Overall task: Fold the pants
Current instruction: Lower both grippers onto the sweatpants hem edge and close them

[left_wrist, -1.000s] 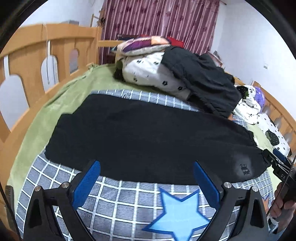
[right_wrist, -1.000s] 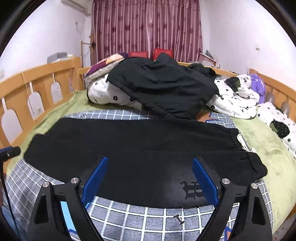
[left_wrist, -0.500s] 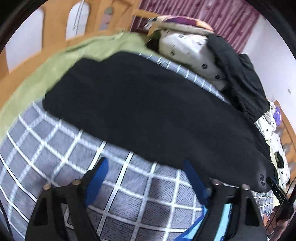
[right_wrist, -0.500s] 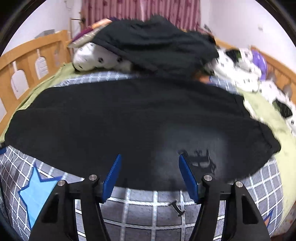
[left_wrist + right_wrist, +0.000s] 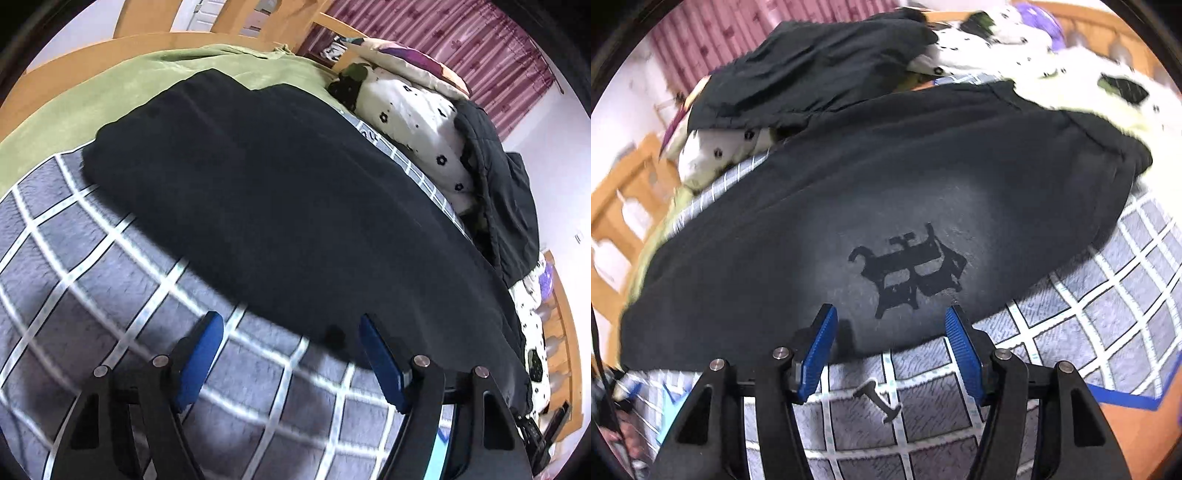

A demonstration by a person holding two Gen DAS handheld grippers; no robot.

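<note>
Pants (image 5: 295, 206) lie flat across the bed, long side toward both grippers, near hem at the tips. Left gripper (image 5: 291, 343) jaws wide apart, empty, low over the checked blanket (image 5: 92, 266), right tip at the hem. Right gripper (image 5: 890, 332) jaws also spread, empty, straddling the hem just below the printed logo (image 5: 908, 269). Looks like a paired pinch of the near edge, to fold it away. Behind the pants: dark jacket (image 5: 812, 66) draped on spotted bedding (image 5: 417, 122), touching or overlapping the far edge; could crowd the fold. Green sheet (image 5: 110, 85), wooden rail (image 5: 92, 48) beyond.
</note>
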